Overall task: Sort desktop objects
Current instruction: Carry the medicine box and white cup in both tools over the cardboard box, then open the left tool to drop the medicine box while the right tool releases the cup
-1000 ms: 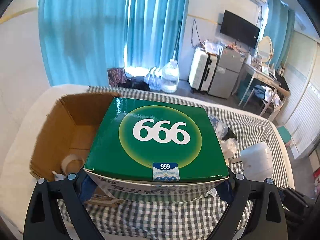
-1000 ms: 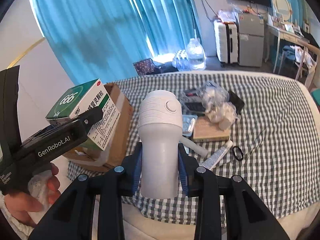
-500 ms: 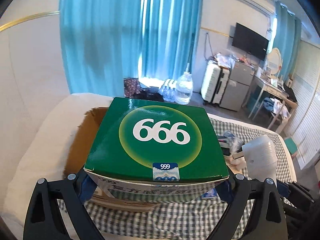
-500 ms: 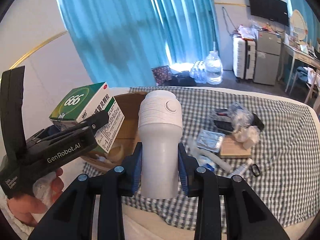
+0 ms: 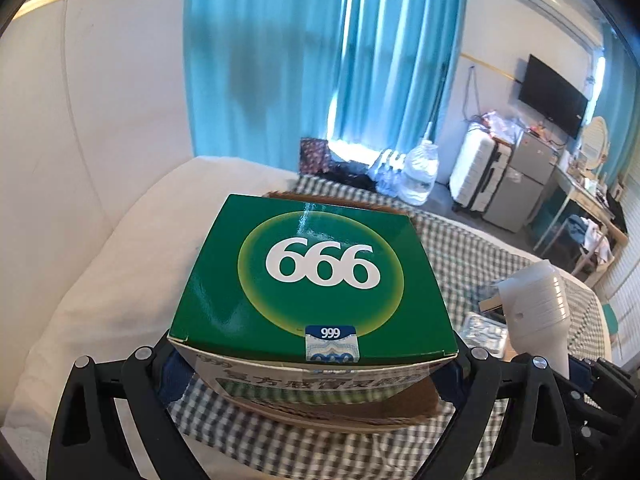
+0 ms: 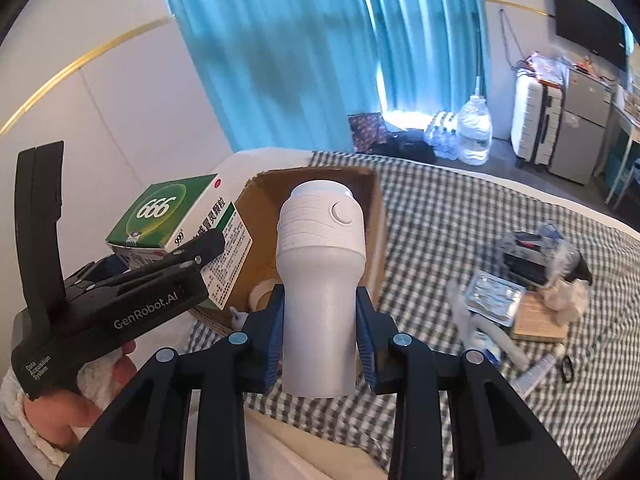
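Note:
My left gripper (image 5: 312, 364) is shut on a green medicine box (image 5: 316, 276) marked 666 and holds it in the air over the near left part of an open cardboard box (image 6: 312, 188). The same medicine box (image 6: 176, 216) and left gripper (image 6: 168, 268) show at the left of the right wrist view. My right gripper (image 6: 318, 336) is shut on a white cylindrical bottle (image 6: 320, 280), held upright just in front of the cardboard box. The bottle (image 5: 536, 312) also shows at the right of the left wrist view. A tape roll (image 6: 262, 294) lies inside the cardboard box.
The cardboard box stands on a checked cloth (image 6: 460, 208) over a bed. Several loose items lie at the right: a blister pack (image 6: 494, 298), a wooden block (image 6: 540, 320), a plastic bag bundle (image 6: 552, 252), a tube (image 6: 536, 372). A white pillow (image 5: 100, 280) lies to the left.
Both grippers have moved left with their loads. The green box now hides most of the cardboard box in the left view, and the bottle now stands in front of the cardboard box.

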A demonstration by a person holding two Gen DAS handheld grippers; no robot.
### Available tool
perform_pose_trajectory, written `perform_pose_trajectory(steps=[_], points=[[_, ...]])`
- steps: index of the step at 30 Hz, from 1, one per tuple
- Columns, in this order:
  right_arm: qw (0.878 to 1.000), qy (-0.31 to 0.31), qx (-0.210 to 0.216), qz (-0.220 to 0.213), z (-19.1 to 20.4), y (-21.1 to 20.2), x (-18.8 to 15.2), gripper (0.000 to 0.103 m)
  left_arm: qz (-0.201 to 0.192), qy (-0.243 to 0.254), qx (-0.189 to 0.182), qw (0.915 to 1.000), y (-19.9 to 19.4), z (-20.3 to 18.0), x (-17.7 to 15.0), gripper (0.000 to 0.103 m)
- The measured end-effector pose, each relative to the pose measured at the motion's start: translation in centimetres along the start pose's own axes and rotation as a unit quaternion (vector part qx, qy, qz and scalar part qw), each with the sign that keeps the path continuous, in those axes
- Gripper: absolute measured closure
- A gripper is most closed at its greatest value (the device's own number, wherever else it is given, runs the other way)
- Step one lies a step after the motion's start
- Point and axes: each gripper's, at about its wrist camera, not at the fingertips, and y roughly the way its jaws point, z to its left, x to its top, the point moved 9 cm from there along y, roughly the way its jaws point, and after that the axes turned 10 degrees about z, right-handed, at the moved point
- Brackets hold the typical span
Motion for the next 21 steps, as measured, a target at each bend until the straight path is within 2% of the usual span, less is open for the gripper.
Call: perform_pose_trajectory(steps=[3,10,21], points=[[1.0,-0.009,0.011,0.014,0.6,1.9,0.6,0.071,0.013,-0.009,0.005,0.9999,1.9,1.5,0.1,0.007],[0.999,-0.014,0.009,0.045,0.8,6.8,2.3,0.071,0.046,-0.029,0.002,0.9985,6.6,3.5,0.7,0.007],[0.996,-0.004,0.011,0.087,-0.2,14.4,5.9,0.07,0.079,-0.007,0.014,0.9967,14.0,1.7,4.4,0.006]])
